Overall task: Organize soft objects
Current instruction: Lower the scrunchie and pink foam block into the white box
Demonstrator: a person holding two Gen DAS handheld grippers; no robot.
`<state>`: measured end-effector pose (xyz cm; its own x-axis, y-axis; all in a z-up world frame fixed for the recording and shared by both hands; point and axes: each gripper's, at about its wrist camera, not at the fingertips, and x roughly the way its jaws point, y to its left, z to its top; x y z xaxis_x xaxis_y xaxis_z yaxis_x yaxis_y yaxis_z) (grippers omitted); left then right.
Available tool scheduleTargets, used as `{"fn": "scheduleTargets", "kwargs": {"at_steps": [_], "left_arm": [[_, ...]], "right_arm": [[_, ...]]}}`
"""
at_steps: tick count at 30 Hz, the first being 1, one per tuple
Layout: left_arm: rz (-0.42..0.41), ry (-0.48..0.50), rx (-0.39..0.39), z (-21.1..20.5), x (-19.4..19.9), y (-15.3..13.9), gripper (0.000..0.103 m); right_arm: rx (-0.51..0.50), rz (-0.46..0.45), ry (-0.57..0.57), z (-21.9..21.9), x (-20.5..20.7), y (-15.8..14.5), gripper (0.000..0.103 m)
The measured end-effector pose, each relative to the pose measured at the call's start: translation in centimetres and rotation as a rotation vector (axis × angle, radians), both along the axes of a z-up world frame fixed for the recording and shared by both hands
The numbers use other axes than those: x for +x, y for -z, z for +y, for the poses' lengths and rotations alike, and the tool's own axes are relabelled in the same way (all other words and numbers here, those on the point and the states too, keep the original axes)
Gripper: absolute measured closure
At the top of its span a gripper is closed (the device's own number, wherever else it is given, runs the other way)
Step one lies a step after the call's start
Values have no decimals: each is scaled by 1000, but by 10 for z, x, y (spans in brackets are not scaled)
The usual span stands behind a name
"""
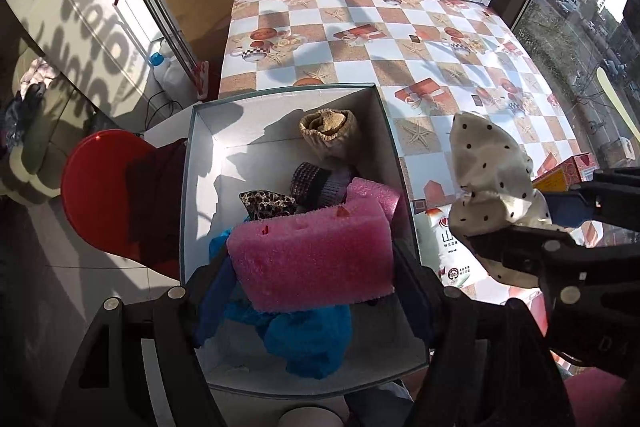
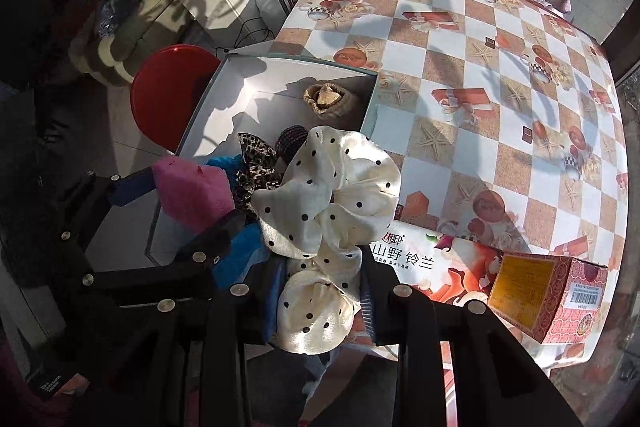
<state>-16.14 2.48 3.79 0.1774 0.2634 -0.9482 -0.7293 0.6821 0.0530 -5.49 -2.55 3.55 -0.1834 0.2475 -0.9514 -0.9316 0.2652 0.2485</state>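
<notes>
My left gripper [image 1: 312, 291] is shut on a pink foam block [image 1: 316, 259] and holds it over the white box [image 1: 200, 163]; the block also shows in the right wrist view [image 2: 192, 195]. My right gripper [image 2: 320, 283] is shut on a cream polka-dot scrunchie [image 2: 328, 195], held just right of the box; the scrunchie also shows in the left wrist view [image 1: 492, 183]. In the box lie a blue cloth [image 1: 308, 343], a leopard-print scrunchie [image 1: 266, 203], a dark knitted piece [image 1: 312, 183] and a beige knitted roll [image 1: 330, 131].
The box sits at the left edge of a table with a checkered cloth [image 1: 400, 39]. A tissue pack [image 2: 424, 259] and an orange-pink carton [image 2: 548, 291] lie at the table's near right. A red stool [image 1: 100, 187] stands left of the box.
</notes>
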Motion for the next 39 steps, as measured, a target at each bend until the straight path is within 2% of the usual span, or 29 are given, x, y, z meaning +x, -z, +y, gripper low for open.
{"fn": "scheduleTargets", "kwargs": {"at_steps": [39], "left_arm": [[-17, -29, -9, 10, -5, -3, 26]], "right_arm": [[-41, 13, 6, 3, -1, 11, 70]]}}
